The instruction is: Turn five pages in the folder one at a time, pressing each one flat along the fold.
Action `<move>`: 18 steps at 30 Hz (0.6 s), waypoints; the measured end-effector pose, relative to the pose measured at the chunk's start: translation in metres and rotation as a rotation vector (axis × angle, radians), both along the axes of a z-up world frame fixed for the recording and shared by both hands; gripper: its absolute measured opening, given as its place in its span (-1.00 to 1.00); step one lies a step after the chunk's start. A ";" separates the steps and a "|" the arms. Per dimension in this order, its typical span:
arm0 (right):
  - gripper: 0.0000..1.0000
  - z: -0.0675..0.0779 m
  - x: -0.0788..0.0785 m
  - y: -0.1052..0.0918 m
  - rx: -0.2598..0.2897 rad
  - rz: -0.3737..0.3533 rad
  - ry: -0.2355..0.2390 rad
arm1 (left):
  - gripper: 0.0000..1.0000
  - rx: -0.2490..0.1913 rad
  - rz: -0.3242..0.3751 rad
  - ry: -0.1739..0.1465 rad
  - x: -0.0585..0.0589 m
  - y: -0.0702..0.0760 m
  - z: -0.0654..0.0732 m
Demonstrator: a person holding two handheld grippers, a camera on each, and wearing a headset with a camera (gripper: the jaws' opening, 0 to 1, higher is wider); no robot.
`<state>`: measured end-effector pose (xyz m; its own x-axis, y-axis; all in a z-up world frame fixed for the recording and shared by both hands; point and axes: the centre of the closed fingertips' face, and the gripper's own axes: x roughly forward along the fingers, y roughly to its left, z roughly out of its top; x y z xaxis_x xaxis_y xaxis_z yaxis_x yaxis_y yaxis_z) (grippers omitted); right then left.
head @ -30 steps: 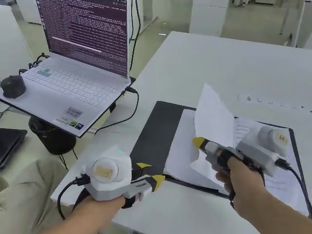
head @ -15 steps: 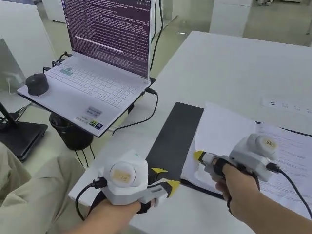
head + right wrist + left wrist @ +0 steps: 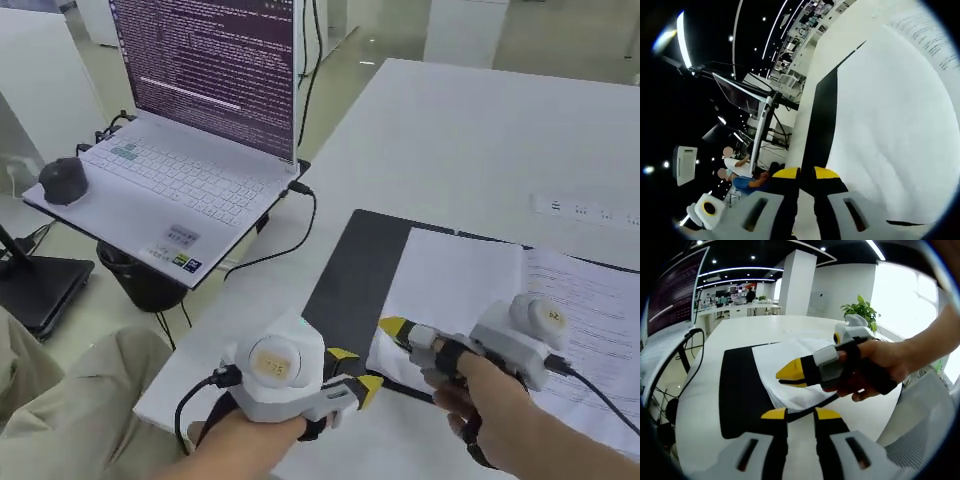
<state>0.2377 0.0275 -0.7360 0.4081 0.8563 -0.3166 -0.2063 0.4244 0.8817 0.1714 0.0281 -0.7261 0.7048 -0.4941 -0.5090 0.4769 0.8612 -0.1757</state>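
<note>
Two hand-held grippers are pictured at the near edge of an open black folder, which is laid on a white table at the centre of the head view. The left gripper is held at six o'clock from the folder's bare inner cover, close by its near edge, and its yellow-tipped jaws are seen slightly parted, pointed toward three o'clock. The right gripper is held low over the near corner of a blank turned page, pointed toward nine o'clock; its jaws are drawn together, and whether the paper is touched by them cannot be told. The turned page is shown lying flat on the folder's left half, with a printed page exposed at three o'clock from it. In the left gripper view, the right gripper is framed at one o'clock above the left's own jaws, clasped by the right hand, its tips over the page's corner. An open laptop with text on its screen is set at ten o'clock from the folder, a dark mouse is placed at nine o'clock beside it, and a black cable is trailed from the laptop toward the table's edge.
</note>
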 end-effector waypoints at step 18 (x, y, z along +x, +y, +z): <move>-1.00 -0.002 0.044 -0.094 -0.042 -0.115 -0.002 | -0.62 0.177 0.007 0.046 0.046 -0.021 -0.056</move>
<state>0.2817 -0.0669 -0.7385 0.5035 0.7898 -0.3503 -0.1560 0.4819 0.8622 0.2177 0.0067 -0.7824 0.6823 -0.3888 -0.6191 0.4656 0.8840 -0.0421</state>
